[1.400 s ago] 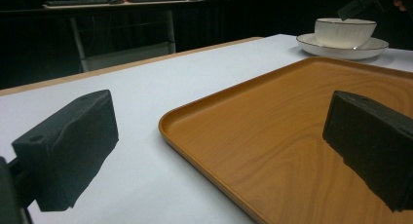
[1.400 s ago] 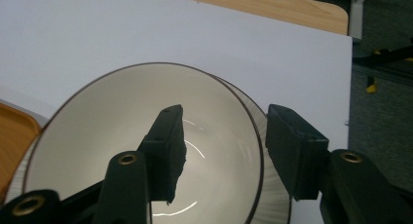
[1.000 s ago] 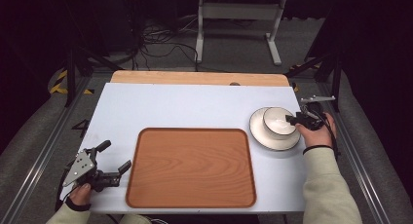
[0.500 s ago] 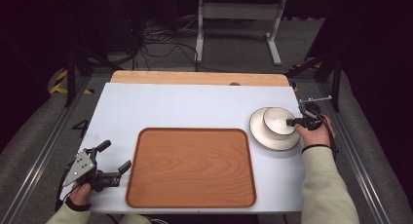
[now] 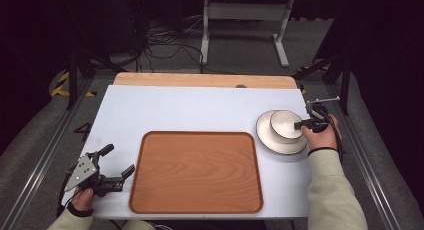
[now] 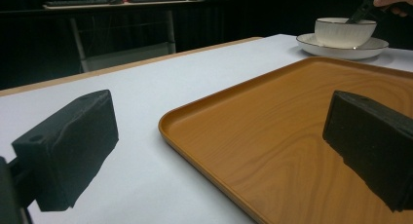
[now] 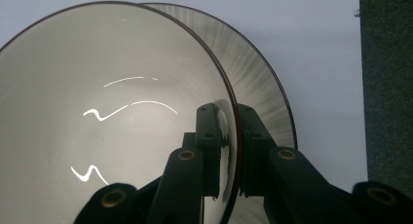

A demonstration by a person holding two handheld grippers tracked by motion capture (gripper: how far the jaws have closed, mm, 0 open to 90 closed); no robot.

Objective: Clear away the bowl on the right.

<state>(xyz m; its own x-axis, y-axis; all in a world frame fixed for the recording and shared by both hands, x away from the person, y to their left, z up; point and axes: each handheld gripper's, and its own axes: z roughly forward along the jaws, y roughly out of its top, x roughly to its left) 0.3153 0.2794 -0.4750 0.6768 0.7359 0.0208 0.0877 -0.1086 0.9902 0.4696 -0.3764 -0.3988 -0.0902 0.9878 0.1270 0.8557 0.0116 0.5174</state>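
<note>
Even overhead light falls on the pale blue-white worktop, leaving the floor and room beyond it dark. The rectangular orange-brown wooden tray shows a soft sheen and almost no shadow. In the left gripper view, the near black pads sit blurred at the frame's bottom, while the tray's grain stays fairly sharp. In the right gripper view, thin white squiggles of glare streak the inside of the glossy white ceramic bowl; its far wall fades into soft grey, slightly out of focus.
</note>
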